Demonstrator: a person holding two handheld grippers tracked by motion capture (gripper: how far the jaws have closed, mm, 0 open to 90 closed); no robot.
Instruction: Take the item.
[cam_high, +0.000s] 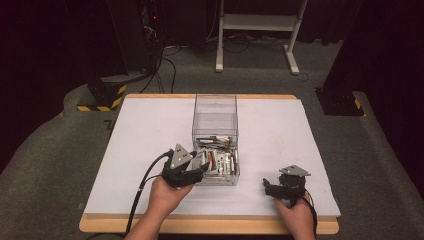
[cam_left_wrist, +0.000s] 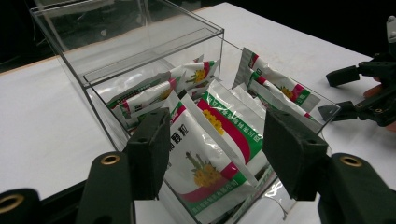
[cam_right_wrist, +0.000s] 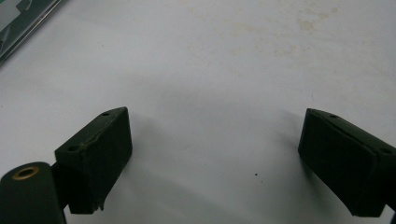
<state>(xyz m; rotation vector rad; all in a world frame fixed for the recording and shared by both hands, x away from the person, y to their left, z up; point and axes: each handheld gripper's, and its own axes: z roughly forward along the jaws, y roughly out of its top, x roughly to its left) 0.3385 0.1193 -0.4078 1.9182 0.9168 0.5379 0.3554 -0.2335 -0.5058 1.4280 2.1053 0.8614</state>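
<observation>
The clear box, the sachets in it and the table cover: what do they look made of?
Clear box: rigid transparent plastic, likely acrylic; see-through walls, glossy straight edges. Sachets: glossy printed film or foil laminate; they crease and catch the light. Table cover: matte white sheet, perhaps paper or board, over a wooden-looking edge.

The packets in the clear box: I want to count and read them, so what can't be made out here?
- Count: in the left gripper view the packets overlap, and the left gripper with its open jaws covers the front ones.
- Print: too small in the high view, blurred in the left gripper view.
- Box contents: in the high view the left gripper hides the near corner.
</observation>
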